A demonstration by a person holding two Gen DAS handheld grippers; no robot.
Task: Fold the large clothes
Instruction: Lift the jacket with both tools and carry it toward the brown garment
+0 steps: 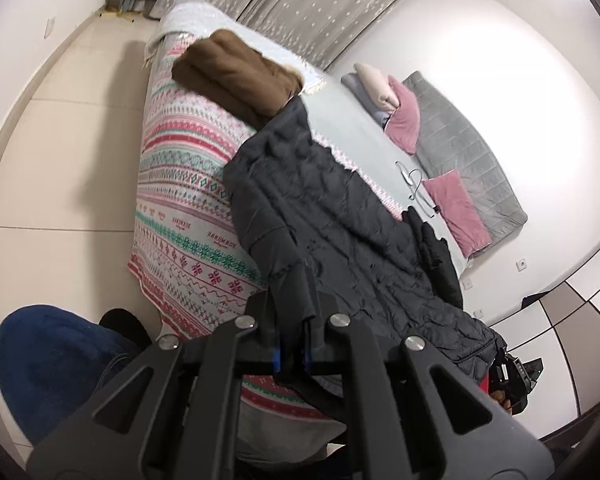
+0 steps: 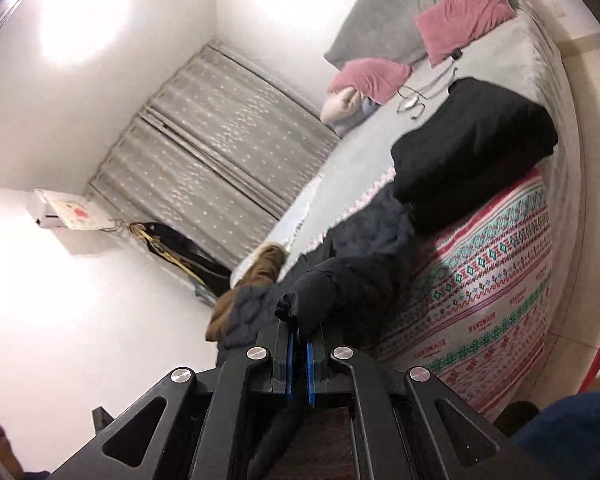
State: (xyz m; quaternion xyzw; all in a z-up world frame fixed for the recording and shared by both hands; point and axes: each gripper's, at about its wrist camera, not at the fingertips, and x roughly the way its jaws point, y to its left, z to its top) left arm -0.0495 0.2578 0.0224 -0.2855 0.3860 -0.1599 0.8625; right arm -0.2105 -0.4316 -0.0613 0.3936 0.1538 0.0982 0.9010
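A dark quilted coat [image 1: 332, 216] lies stretched across the bed, over a patterned blanket [image 1: 188, 184]. My left gripper [image 1: 290, 312] is shut on the coat's near edge, lifted off the bed. In the right wrist view the same coat [image 2: 364, 264] runs away from my right gripper [image 2: 299, 330], which is shut on a bunched corner of its fabric. A folded brown garment [image 1: 236, 76] sits at the far end of the blanket, and a folded black garment [image 2: 472, 152] rests beside the coat.
Pink pillows [image 1: 456, 208] and a grey quilted cover [image 1: 464, 148] lie at the bed's head, with a wire hanger [image 1: 414, 184] near them. Grey curtains [image 1: 312, 4] hang behind the bed. Tiled floor [image 1: 60, 160] runs along its side. A person's blue trouser leg [image 1: 52, 360] is at lower left.
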